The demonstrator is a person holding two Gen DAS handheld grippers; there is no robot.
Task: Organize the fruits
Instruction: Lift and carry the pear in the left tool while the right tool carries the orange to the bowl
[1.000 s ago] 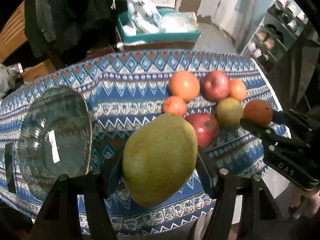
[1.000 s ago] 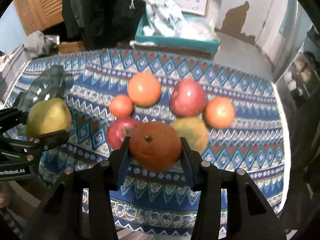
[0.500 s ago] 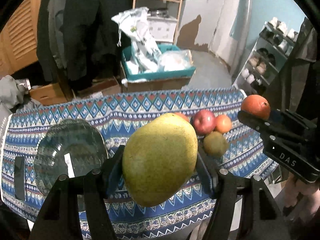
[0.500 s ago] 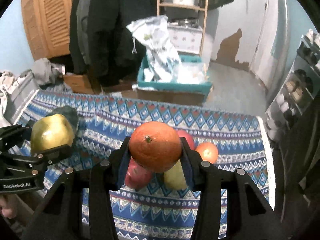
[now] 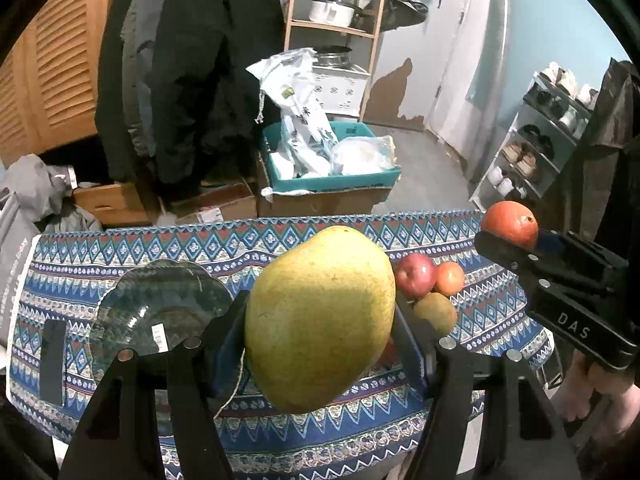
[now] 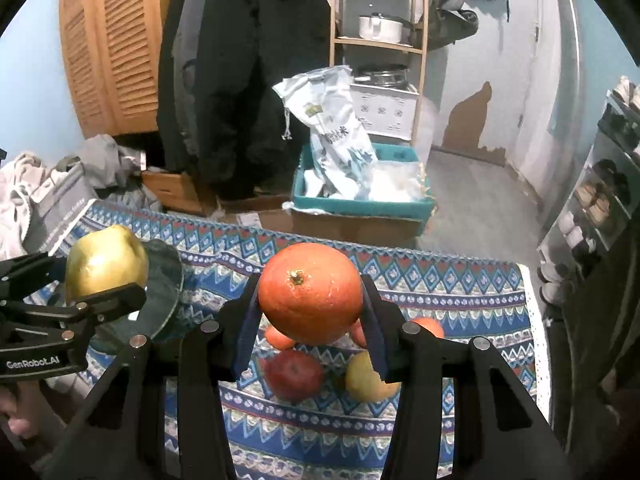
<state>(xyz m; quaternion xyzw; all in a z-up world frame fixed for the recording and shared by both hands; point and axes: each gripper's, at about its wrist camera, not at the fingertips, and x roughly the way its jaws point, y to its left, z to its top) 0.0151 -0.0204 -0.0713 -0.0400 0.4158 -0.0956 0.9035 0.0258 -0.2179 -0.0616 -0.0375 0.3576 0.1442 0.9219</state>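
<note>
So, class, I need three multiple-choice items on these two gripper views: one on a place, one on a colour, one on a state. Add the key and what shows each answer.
1. Where is the glass bowl?
A. on the patterned tablecloth
B. on the wooden shelf
C. in the teal box

2. What colour is the fruit in the right gripper?
A. green
B. orange
C. purple

3. What state is the left gripper in?
A. open and empty
B. shut on the mango
C. lying on the table

Key:
1 A, the bowl rests on the cloth, left of the mango in the left wrist view.
2 B, the orange sits between the right gripper's fingers.
3 B, both fingers press the mango's sides, and it hangs clear above the cloth.
</note>
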